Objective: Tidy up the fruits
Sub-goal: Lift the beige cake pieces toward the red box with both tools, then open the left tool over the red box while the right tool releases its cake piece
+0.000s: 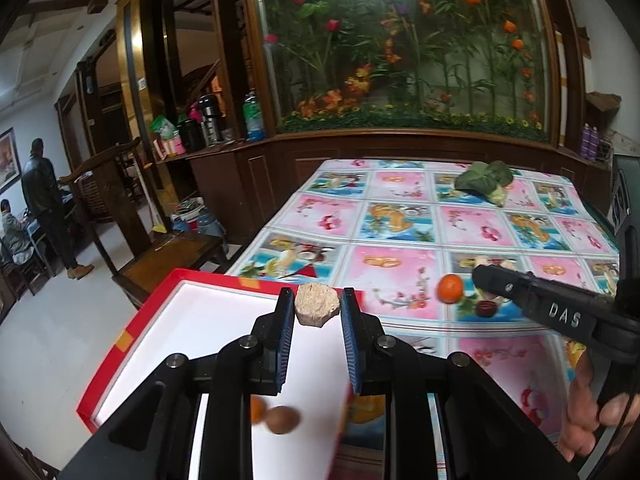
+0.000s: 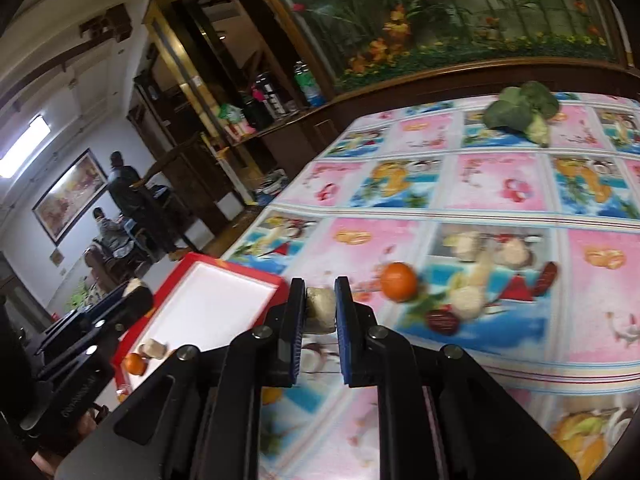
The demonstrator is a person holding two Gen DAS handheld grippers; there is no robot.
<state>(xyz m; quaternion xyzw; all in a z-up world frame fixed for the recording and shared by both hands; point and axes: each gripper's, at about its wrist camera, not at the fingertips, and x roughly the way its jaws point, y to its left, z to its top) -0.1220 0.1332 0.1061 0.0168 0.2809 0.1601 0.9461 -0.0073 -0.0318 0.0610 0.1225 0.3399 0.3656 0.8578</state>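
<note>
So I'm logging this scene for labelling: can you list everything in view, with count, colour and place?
Box: one, red rim, white inside, at the table's near left edge.
Orange: one in the box; another orange on the tablecloth.
Brown round fruit: one, in the box.
Dark red fruit: one, on the cloth by the loose orange.
Leafy vegetable: one, green, far side.
Tablecloth: pink and blue fruit print.
People: two, background left.
Left gripper: holds a beige lump over the box.
Right gripper: holds a pale lump.
</note>
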